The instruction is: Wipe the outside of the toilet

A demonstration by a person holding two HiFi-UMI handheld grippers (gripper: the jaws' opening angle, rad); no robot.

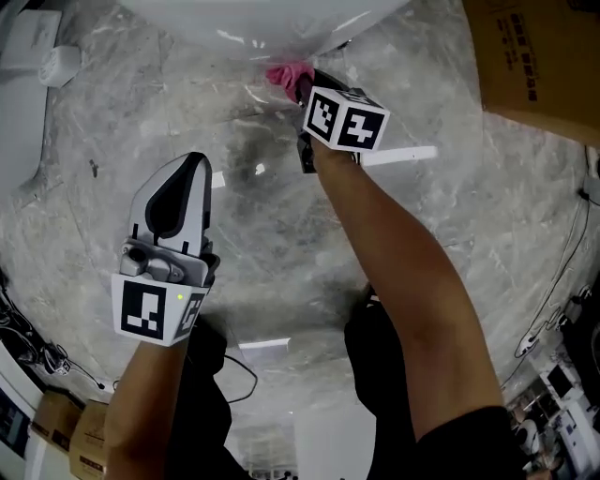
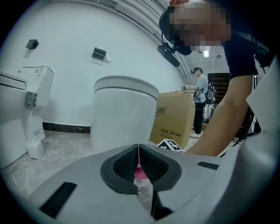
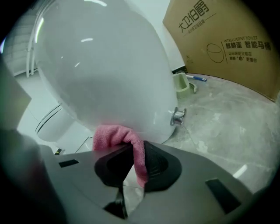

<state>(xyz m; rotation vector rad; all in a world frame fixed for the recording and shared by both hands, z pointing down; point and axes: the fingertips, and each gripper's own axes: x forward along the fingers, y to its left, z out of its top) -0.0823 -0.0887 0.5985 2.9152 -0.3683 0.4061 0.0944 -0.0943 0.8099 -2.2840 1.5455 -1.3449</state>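
Here the right tool pinches a pink cloth against the white toilet at twelve o'clock. The left tool, jaws together, hangs at eight o'clock.

Floor gap between toilet and box

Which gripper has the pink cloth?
The right gripper: its jaws are clamped on the pink cloth, held against the toilet. The left gripper is shut on nothing and hangs back from it.
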